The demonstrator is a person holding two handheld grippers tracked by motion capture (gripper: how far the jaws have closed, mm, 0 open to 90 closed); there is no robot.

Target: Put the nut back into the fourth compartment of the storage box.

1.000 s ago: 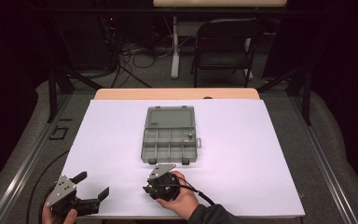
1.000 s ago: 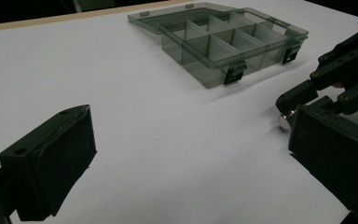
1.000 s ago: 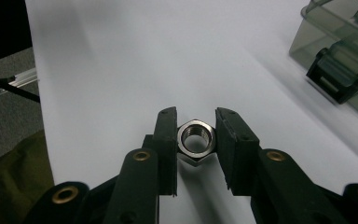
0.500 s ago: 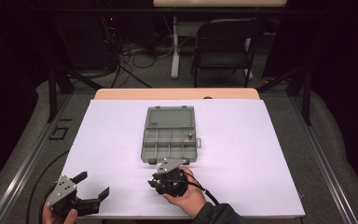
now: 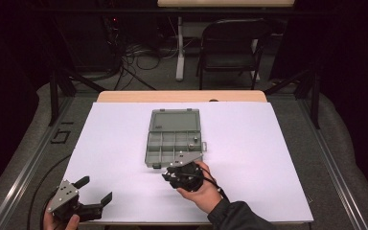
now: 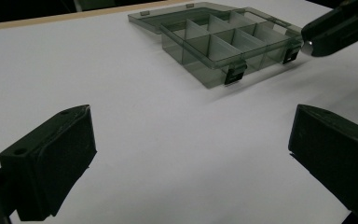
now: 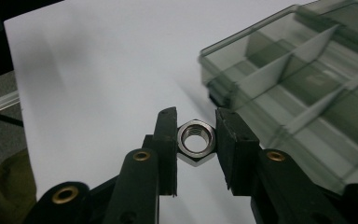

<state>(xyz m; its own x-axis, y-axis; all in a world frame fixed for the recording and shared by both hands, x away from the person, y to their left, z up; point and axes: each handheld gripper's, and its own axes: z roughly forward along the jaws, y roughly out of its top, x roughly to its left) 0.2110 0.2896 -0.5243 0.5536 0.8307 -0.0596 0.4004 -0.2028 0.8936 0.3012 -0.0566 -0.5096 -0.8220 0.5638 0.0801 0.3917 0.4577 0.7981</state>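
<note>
A grey see-through compartment box (image 5: 175, 141) lies open in the middle of the white sheet, its lid flat behind it. My right gripper (image 5: 168, 176) hovers just in front of the box's near edge, shut on a steel hex nut (image 7: 196, 138) held across its flats. The box (image 7: 303, 79) is to the right of those jaws. In the left gripper view the nut (image 6: 309, 45) glints at the right gripper's tip, by the box's (image 6: 223, 42) front corner. My left gripper (image 5: 94, 190) rests at the near left, open (image 6: 191, 154), with bare sheet between its jaws.
The white sheet (image 5: 268, 143) covers the table; a strip of wood (image 5: 182, 96) shows at its far edge. A black chair (image 5: 230, 43) and floor cables (image 5: 139, 55) lie beyond. Metal rails (image 5: 24, 177) run along both sides of the table.
The right gripper has risen and moved right and away from the person, closer to the box's front edge, still carrying the nut. The left gripper has stayed put.
</note>
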